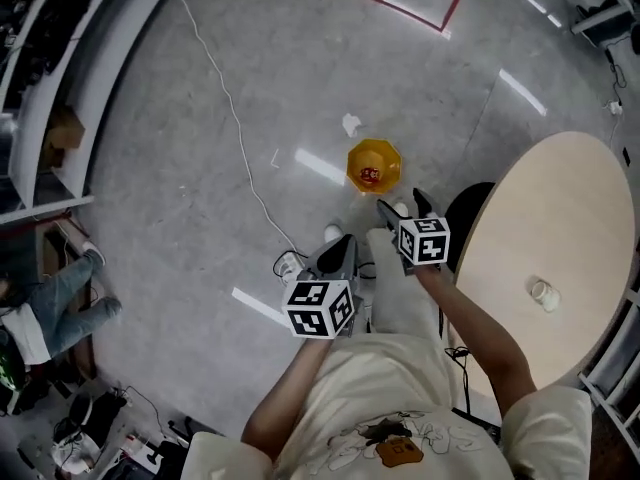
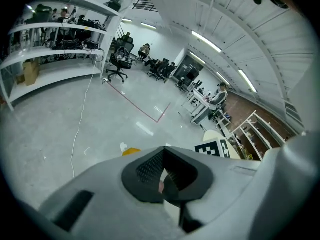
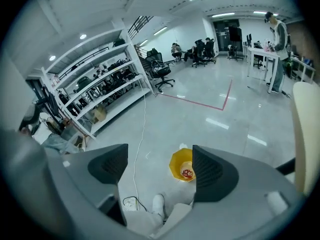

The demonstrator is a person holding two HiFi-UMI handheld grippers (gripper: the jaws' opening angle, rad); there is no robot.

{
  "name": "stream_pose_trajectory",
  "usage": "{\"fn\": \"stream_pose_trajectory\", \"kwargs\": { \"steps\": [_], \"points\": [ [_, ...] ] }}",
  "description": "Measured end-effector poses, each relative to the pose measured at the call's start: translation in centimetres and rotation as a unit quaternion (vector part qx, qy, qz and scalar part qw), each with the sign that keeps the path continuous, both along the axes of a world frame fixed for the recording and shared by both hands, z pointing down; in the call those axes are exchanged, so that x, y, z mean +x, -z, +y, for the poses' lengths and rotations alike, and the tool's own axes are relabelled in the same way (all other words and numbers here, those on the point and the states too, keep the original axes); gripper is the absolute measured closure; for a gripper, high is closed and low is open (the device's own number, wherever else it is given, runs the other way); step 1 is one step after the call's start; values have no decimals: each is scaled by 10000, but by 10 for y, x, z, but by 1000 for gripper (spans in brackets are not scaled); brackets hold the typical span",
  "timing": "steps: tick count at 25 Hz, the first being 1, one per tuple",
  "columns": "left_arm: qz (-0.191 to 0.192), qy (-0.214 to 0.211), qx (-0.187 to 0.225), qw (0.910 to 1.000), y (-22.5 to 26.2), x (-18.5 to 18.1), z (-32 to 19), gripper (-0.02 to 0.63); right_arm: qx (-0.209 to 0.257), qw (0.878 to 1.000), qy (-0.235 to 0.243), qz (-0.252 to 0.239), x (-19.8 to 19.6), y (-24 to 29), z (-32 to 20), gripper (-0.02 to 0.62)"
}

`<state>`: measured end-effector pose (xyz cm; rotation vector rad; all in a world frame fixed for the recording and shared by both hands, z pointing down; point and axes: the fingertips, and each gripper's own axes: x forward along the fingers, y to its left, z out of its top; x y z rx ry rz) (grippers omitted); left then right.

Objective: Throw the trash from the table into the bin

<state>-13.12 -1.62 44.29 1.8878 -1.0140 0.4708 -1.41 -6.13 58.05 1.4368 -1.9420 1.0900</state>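
A yellow bin point(image 1: 373, 166) stands on the floor ahead of my feet, with a red scrap inside; the right gripper view shows the bin point(image 3: 182, 165) between its jaws. Beyond it a white paper ball point(image 1: 351, 124) lies on the floor. One white crumpled piece point(image 1: 543, 293) rests on the round pale table point(image 1: 565, 218) at my right. My left gripper point(image 1: 340, 250) hangs over my legs, shut with nothing seen in it point(image 2: 162, 176). Raised near the table's edge, my right gripper point(image 1: 400, 206) is open and empty point(image 3: 159, 169).
A white cable point(image 1: 235, 128) runs across the grey floor to a power strip point(image 1: 288, 264) by my feet. Shelving point(image 1: 60, 88) lines the left wall, where a person point(image 1: 60, 303) sits. A dark seat point(image 1: 470, 208) stands beside the table.
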Motion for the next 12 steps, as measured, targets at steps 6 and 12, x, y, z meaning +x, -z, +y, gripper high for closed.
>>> {"fn": "stream_pose_trajectory", "kwargs": {
  "steps": [6,12],
  "points": [
    [154,-445,395,9981,43,12,-4,606,315,9994,-15,-112,-6,63,21,187],
    [301,-711,514,9957,70,-6,-2,606,908,9956,-244,-59,-28,128,37,187]
  ]
}}
